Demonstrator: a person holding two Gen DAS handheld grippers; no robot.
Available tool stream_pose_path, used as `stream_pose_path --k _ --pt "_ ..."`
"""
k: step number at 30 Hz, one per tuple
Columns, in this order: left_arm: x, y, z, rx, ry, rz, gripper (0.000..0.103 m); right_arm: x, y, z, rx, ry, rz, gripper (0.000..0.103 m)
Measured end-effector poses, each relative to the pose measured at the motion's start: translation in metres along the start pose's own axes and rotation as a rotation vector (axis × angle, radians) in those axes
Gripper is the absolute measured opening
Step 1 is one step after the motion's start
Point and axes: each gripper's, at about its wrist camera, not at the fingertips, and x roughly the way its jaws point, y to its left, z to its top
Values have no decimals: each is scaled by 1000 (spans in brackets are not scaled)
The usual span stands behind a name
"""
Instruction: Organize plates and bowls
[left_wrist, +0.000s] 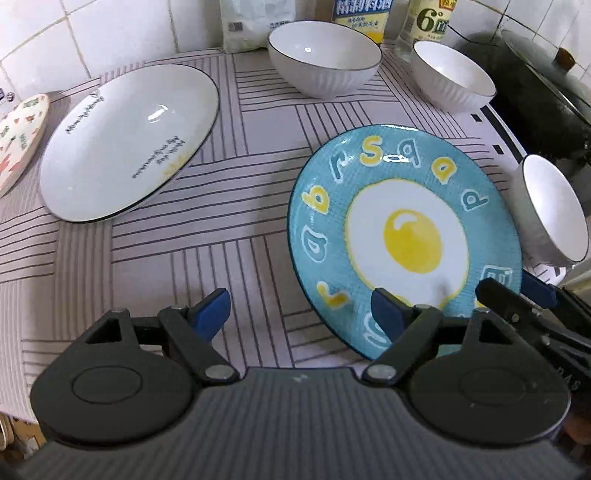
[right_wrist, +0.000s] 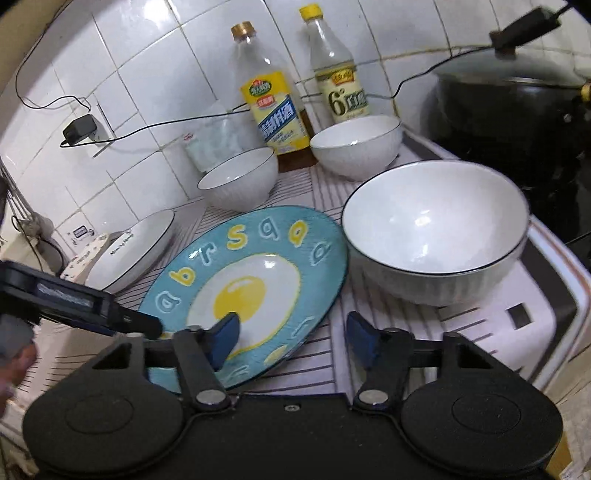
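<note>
Partly hidden items first: we log a patterned plate (left_wrist: 20, 136) cut off at the left edge, its motif too small to read, and a dark lidded pot (right_wrist: 517, 122) cropped at the right. Behind the bowls stand two clear plastic bottles, one gold-capped (right_wrist: 271, 107) and one yellow-capped (right_wrist: 338, 81), their labels not legible to us. On the striped cloth (left_wrist: 184, 236) we list a white oval plate (left_wrist: 129, 144), glossy, dark-rimmed, with small script we cannot make out. Beside it lies the round blue plate (left_wrist: 406, 236), glazed, with a fried-egg centre and raised letters round its border; its near edge is covered by gripper parts. We count three white ribbed bowls with thin dark rims: one at the back (left_wrist: 323, 59), one to its right (left_wrist: 452, 75), one just beside the blue plate (right_wrist: 436, 232). Our left gripper (left_wrist: 301, 312) hangs unclenched, grasping nothing, one blue pad over the plate's rim. Our right gripper (right_wrist: 293, 338) is likewise released, its left pad above the plate.
</note>
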Motion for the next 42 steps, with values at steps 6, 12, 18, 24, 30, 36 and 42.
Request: stream_pose_path --k 6,12,18,24,30,36,42 --pt "7 3 4 -9 7 -65 30 6 -1 5 14 3 -6 55" --pt "9 1 6 -11 9 -82 24 14 -1 7 51 28 -8 48" --pt "15 7 5 -106 -8 -114 27 12 -15 -2 196 -25 -53 16" --pt "16 3 8 -54 14 -115 28 13 -11 7 165 12 -76 19" --pt "5 4 9 52 27 -119 27 10 -1 12 131 45 -83 19" --pt "-7 1 -1 71 20 -104 27 4 3 10 121 63 -71 19" --pt "-27 5 -4 92 58 -133 27 -13 9 13 111 72 -41 20"
